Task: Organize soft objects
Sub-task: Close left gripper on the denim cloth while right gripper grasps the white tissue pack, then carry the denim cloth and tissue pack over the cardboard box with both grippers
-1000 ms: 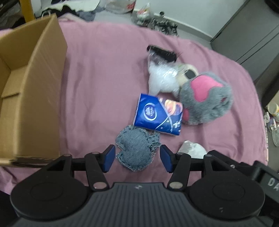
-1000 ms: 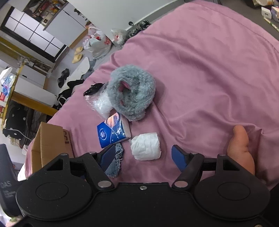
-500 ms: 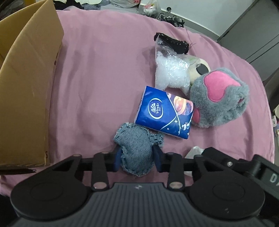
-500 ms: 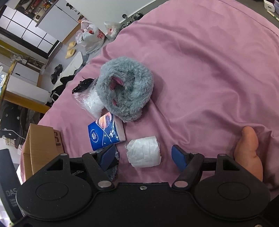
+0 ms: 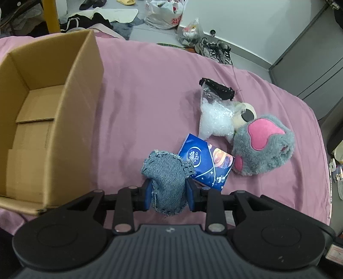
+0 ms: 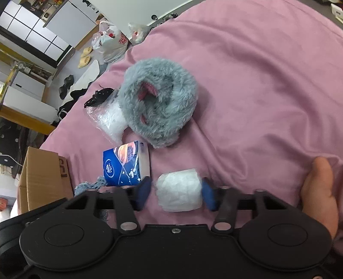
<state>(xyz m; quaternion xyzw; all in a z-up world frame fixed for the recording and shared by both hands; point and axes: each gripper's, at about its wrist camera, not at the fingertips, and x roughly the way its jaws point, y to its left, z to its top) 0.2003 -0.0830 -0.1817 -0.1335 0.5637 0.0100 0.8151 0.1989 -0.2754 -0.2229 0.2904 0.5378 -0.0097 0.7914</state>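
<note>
My left gripper (image 5: 169, 193) is shut on a small denim pouch (image 5: 168, 178), which hangs above the pink bedspread (image 5: 139, 96). An open cardboard box (image 5: 70, 120) stands to its left. A blue tissue pack (image 5: 205, 163), a grey and pink plush slipper (image 5: 263, 146) and a clear bag of white filling (image 5: 216, 120) lie to the right. In the right wrist view my right gripper (image 6: 178, 195) has its blue pads against both ends of a white tissue roll (image 6: 180, 191) resting on the bedspread. The tissue pack (image 6: 126, 165) and the plush slipper (image 6: 158, 107) lie beyond it.
A person's hand (image 6: 319, 188) rests on the bedspread at the right of my right gripper. The cardboard box (image 6: 45, 176) shows at the left edge. Shoes (image 5: 214, 49), plastic bags (image 5: 165, 15) and clothes cover the floor beyond the bed. A grey cabinet (image 5: 310, 53) stands at the far right.
My left gripper closed on the denim pouch and lifted it off the bedspread. My right gripper moved forward and closed its fingers onto the white tissue roll.
</note>
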